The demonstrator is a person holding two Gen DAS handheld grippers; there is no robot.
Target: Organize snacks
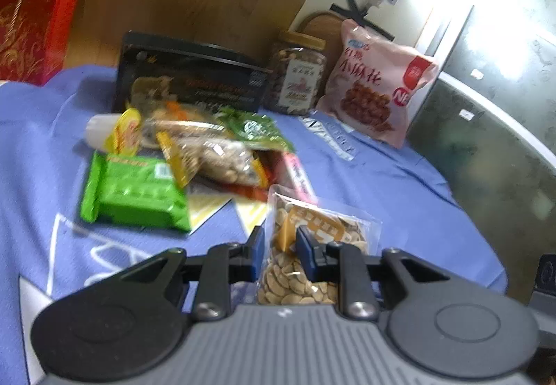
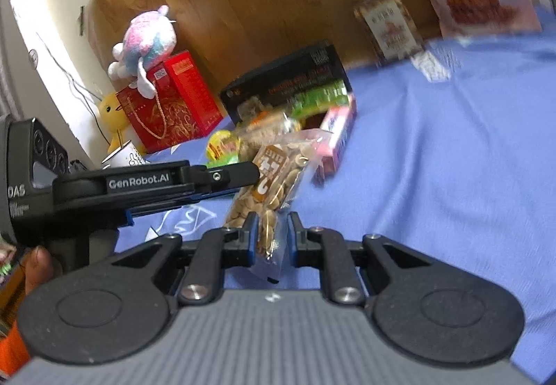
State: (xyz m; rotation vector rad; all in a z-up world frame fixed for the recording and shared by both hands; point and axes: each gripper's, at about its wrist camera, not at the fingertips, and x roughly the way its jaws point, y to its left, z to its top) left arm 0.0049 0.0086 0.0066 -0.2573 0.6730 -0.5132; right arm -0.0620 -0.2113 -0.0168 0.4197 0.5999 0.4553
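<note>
A clear bag of seeds with an orange label (image 1: 312, 246) is held above the blue cloth. My left gripper (image 1: 279, 247) is shut on it; in the right wrist view the same gripper (image 2: 243, 173) grips the bag's (image 2: 274, 183) upper part from the left. My right gripper (image 2: 272, 235) has its jaws around the bag's lower edge, close on it. A pile of snacks lies behind: a green packet (image 1: 135, 190), a peanut bag (image 1: 222, 159), a pink box (image 2: 335, 134).
A black box (image 1: 187, 75), a jar of nuts (image 1: 295, 75) and a pink snack bag (image 1: 375, 82) stand at the back of the blue cloth (image 1: 399, 183). A red gift box (image 2: 170, 103) with plush toys stands to the left. The table edge drops off at right.
</note>
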